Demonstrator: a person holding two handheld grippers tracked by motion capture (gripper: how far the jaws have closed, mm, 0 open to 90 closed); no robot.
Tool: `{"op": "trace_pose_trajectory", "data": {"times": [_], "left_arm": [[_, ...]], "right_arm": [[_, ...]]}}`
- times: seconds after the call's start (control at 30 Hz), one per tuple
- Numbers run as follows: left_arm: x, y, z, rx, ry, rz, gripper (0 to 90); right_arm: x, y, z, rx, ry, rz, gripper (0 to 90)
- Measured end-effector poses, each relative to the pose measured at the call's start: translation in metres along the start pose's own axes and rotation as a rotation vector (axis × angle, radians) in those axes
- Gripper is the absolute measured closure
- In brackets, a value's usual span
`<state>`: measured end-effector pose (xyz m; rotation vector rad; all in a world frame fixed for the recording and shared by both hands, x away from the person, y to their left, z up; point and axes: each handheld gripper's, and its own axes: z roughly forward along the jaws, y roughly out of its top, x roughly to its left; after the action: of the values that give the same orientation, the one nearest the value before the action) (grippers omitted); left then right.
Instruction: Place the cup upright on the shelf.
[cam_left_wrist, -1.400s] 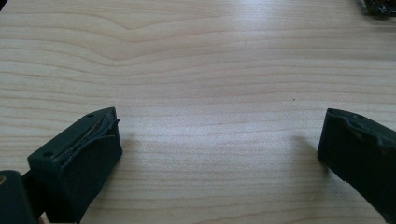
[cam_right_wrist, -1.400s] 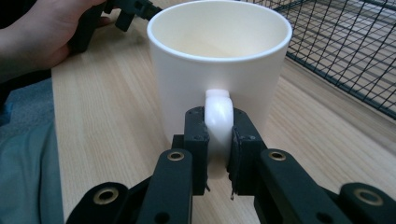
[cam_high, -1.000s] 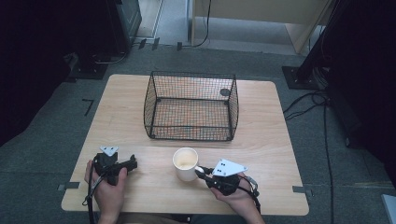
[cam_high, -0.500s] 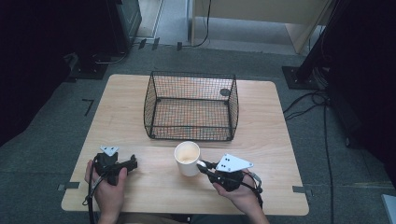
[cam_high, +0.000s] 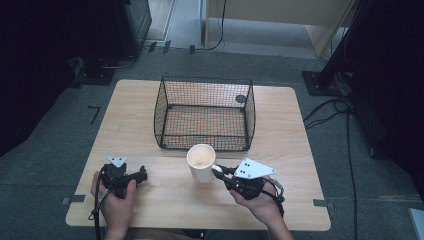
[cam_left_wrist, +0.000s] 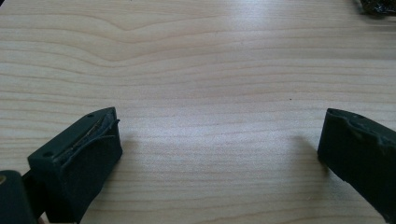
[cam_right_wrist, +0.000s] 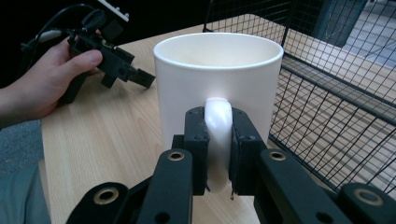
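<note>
A white mug (cam_high: 201, 162) (cam_right_wrist: 218, 84) hangs upright just above the table in front of the wire basket (cam_high: 205, 113). My right gripper (cam_high: 218, 170) (cam_right_wrist: 218, 149) is shut on the mug's handle (cam_right_wrist: 218, 126), one pad on each side of it. The mug looks empty inside. My left gripper (cam_high: 140, 175) (cam_left_wrist: 219, 154) rests at the table's near left, its jaws open wide over bare wood with nothing between them. In the right gripper view the left gripper (cam_right_wrist: 109, 53) appears at upper left, held in a hand.
The black wire basket (cam_right_wrist: 336, 98) stands at the table's middle back, its near wall close behind the mug. A small dark round object (cam_high: 241, 99) lies by its far right corner. The wooden table (cam_high: 165, 200) ends near the person's hands. Cables trail on the floor to the right.
My right gripper has lifted the mug off the table and carried it slightly toward the basket. The left gripper has stayed in place.
</note>
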<state>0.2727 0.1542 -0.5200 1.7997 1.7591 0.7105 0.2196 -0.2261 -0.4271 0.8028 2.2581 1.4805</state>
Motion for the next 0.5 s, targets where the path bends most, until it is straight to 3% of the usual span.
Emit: {"op": "trace_pose_trajectory", "data": {"times": [0.5], "left_arm": [[0.000, 0.000, 0.000, -0.002, -0.002, 0.000, 0.0]], "right_arm": [[-0.006, 0.025, -0.003, -0.042, -0.009, -0.006, 80.7]]}}
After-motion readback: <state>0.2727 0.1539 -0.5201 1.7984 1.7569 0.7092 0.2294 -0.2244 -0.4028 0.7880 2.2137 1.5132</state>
